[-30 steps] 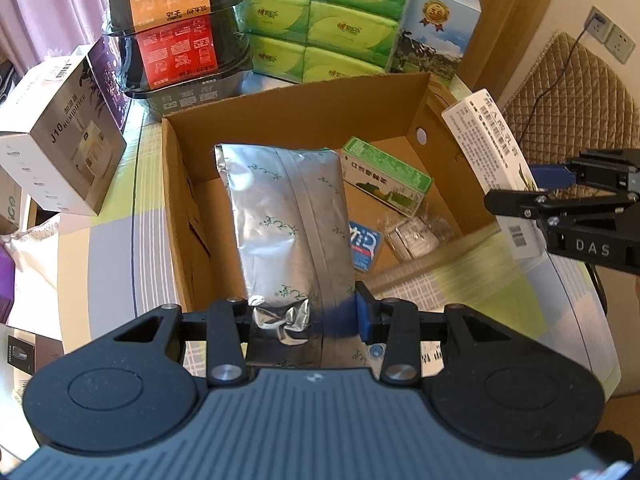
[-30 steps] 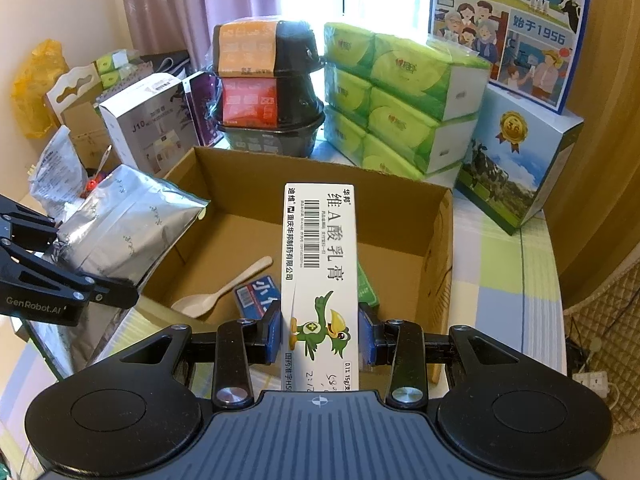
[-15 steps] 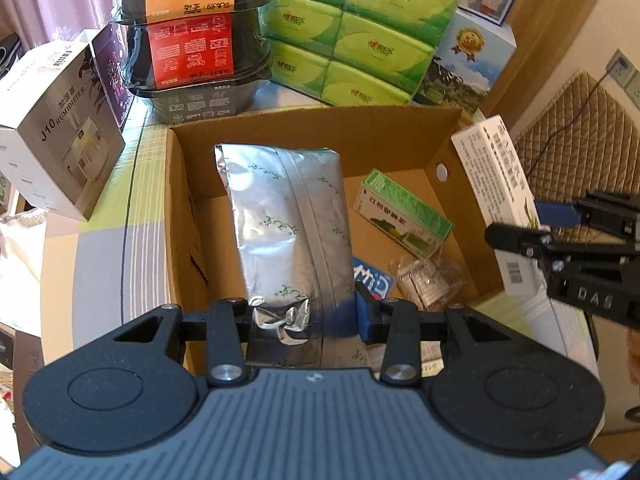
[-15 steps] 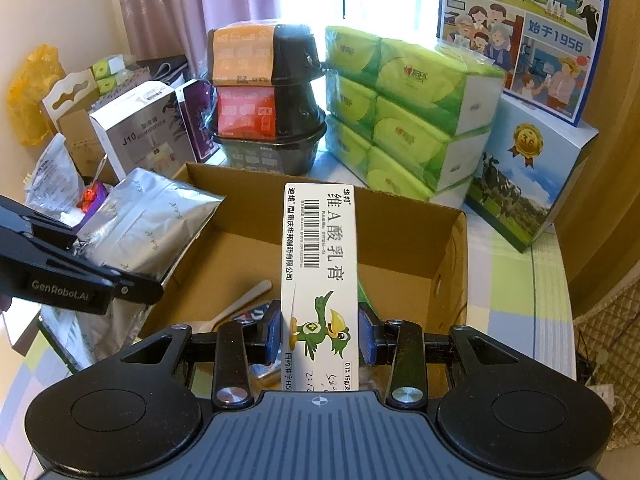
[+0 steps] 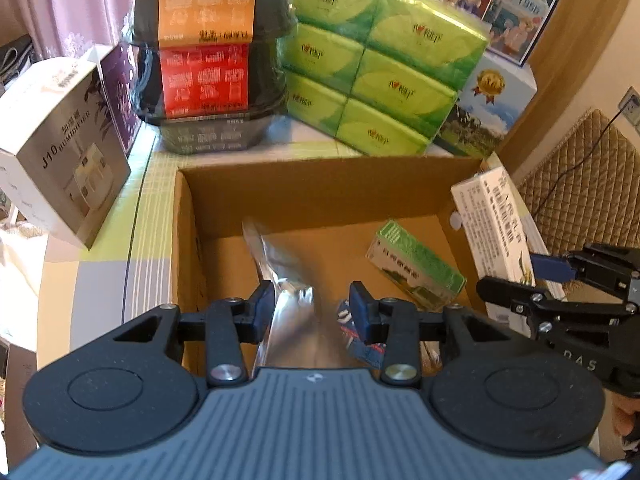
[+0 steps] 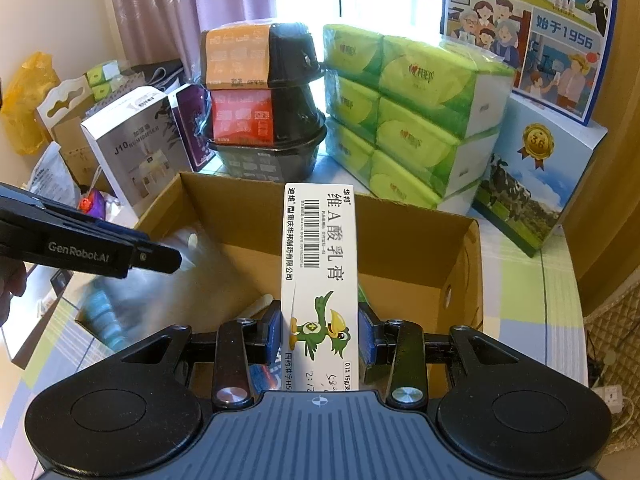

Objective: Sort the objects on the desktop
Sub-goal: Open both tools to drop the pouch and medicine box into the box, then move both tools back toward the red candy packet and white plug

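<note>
My left gripper (image 5: 313, 306) stands open above the near side of the brown cardboard box (image 5: 320, 188). The silver foil pouch (image 5: 280, 256) lies loose between its spread pads, blurred, tilting down into the box. A green medicine box (image 5: 416, 268) and a small blue-and-white packet (image 5: 360, 344) lie on the box floor. My right gripper (image 6: 319, 332) is shut on a long white ointment box (image 6: 320, 240) with a green bird on it, held upright over the cardboard box (image 6: 420, 248). The left wrist view shows that ointment box (image 5: 496, 216) at the carton's right wall.
Behind the box stand stacked black bowls (image 5: 212, 60), green tissue packs (image 5: 380, 68) and a blue milk carton (image 5: 492, 100). A humidifier box (image 5: 64, 152) stands at the left. A quilted chair back (image 5: 580, 176) is off to the right. A pale spoon (image 6: 260, 306) lies inside the box.
The left gripper's jaws have spread and let go of the silver pouch, which now slumps blurred into the box. Both grippers moved forward over the box; the right still holds the ointment box.
</note>
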Demonstrator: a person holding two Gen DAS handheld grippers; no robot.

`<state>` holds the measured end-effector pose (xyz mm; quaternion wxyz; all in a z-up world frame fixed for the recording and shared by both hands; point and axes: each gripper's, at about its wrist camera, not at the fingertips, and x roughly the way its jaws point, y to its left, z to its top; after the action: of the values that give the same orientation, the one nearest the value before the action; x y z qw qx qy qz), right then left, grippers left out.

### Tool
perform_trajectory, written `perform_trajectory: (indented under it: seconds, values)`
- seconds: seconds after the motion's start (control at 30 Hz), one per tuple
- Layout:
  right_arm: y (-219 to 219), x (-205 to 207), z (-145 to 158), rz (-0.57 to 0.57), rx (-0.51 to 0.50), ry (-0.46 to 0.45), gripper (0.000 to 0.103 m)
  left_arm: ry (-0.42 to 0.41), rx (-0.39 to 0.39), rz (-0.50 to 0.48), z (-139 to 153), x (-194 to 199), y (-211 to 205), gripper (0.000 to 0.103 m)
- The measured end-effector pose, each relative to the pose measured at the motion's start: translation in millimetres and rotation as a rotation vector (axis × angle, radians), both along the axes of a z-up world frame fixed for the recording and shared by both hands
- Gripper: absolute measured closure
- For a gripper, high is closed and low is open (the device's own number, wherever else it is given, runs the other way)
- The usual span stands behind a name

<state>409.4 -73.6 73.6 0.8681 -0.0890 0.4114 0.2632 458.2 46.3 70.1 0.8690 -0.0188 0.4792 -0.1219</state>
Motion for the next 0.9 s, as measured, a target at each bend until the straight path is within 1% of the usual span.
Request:
perform_trajectory:
  seconds: [0.1, 0.17, 0.27, 0.3, 0.33, 0.37, 0.4, 0.47, 0.63, 0.7, 0.77, 0.9]
  values:
    - [-0.1, 0.2, -1.9, -0.001, -0.001, 0.001, 0.068, -0.015, 0.001, -0.003, 1.1, -5.8, 0.5, 0.069]
    - [-0.8, -0.4, -3.3, -0.005, 0.003, 0.000, 0.068, -0.011, -0.008, -0.006, 0.3, -9.8, 1.3, 0.068]
    - [-3.0, 0.5, -3.8, -0.015, 0.051, 0.003, 0.067, -0.004, -0.004, -0.010, -3.2, -16.3, 1.4, 0.068]
    - [-4.3, 2.0, -3.1, -0.016, 0.080, 0.007, 0.062, -0.002, -0.004, -0.012, -4.4, -18.7, 1.6, 0.068]
    - [-5.6, 3.4, -2.3, -0.022, 0.100, 0.011, 0.046, 0.000, -0.004, -0.013, -5.3, -20.6, 1.3, 0.068]
    - [-6.7, 4.1, -0.8, -0.030, 0.109, 0.010, 0.040, 0.002, -0.002, -0.013, -6.2, -22.7, 1.0, 0.067]
    - [-7.6, 4.0, 0.7, -0.037, 0.111, 0.004, 0.037, 0.004, 0.006, -0.005, -7.1, -25.0, 0.7, 0.067]
    - [-9.7, 2.0, 3.6, -0.035, 0.111, -0.004, 0.037, 0.011, 0.022, 0.004, -8.2, -29.0, -0.3, 0.067]
    - [-20.3, -10.7, 1.2, -0.049, 0.112, 0.010, 0.036, 0.009, 0.009, -0.006, -8.4, -43.4, -3.4, 0.067]
    - [-25.2, -19.0, -1.5, -0.054, 0.109, 0.016, 0.036, 0.007, -0.004, -0.005, -8.1, -51.2, -4.4, 0.064]
    - [-29.2, -28.3, -2.5, -0.057, 0.109, 0.021, 0.035, 0.001, -0.010, -0.010, -6.8, -59.7, -5.5, 0.059]
    - [-35.2, -51.2, 3.3, -0.059, 0.115, 0.018, 0.034, -0.012, -0.025, -0.028, -1.0, -83.4, -8.4, 0.054]
